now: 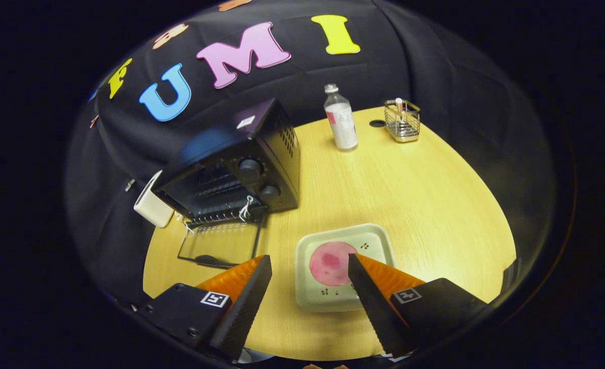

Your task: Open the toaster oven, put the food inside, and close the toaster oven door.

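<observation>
Oven [230, 164] door [220, 243] already down, far left. Gripper [310, 269] wide open, holding nothing; food [330, 262] lies on plate [379, 238] between my fingers. I'd descend squarely and pinch the food alone, clear of the rim.

We cannot see the near right corner of the plate [342, 241]; one finger [371, 297] of the spread, empty gripper [310, 266] covers it and the right rim of the pink food [330, 263]. The far bottle [340, 124] bears a label too small to make out. The toaster oven [241, 164] partly hides a white box [151, 207].
</observation>
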### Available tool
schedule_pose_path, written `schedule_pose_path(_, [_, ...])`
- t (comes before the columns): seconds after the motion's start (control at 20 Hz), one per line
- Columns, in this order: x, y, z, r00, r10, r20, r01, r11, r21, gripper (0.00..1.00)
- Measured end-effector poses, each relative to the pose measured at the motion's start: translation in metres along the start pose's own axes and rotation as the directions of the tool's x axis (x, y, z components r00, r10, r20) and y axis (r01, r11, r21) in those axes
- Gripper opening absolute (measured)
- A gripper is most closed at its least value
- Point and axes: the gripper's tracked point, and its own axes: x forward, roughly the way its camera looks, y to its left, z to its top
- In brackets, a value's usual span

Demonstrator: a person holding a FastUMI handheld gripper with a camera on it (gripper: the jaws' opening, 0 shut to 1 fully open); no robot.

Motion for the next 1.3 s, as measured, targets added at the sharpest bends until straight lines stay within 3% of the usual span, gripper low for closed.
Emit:
schedule_pose_path(0.35, [0.025,-0.076,-0.007,0.997,-0.041,-0.066,0.041,0.999,-0.005,1.00])
schedule_pose_path(0.7, [0.046,-0.101,-0.035,0.981,-0.062,-0.182,0.061,0.998,-0.012,0.99])
schedule_pose_path(0.9, [0.049,-0.096,-0.034,0.982,-0.043,-0.186,0.042,0.999,-0.009,0.97])
schedule_pose_path(1.0, [0.050,-0.091,-0.038,0.978,-0.039,-0.207,0.035,0.999,-0.024,0.88])
schedule_pose_path(1.05, [0.051,-0.092,-0.039,0.977,-0.040,-0.210,0.035,0.999,-0.026,0.76])
schedule_pose_path(1.2, [0.054,-0.099,-0.040,0.973,-0.071,-0.218,0.064,0.997,-0.039,0.68])
schedule_pose_path(1.3, [0.053,-0.105,-0.040,0.970,-0.100,-0.220,0.090,0.994,-0.055,0.51])
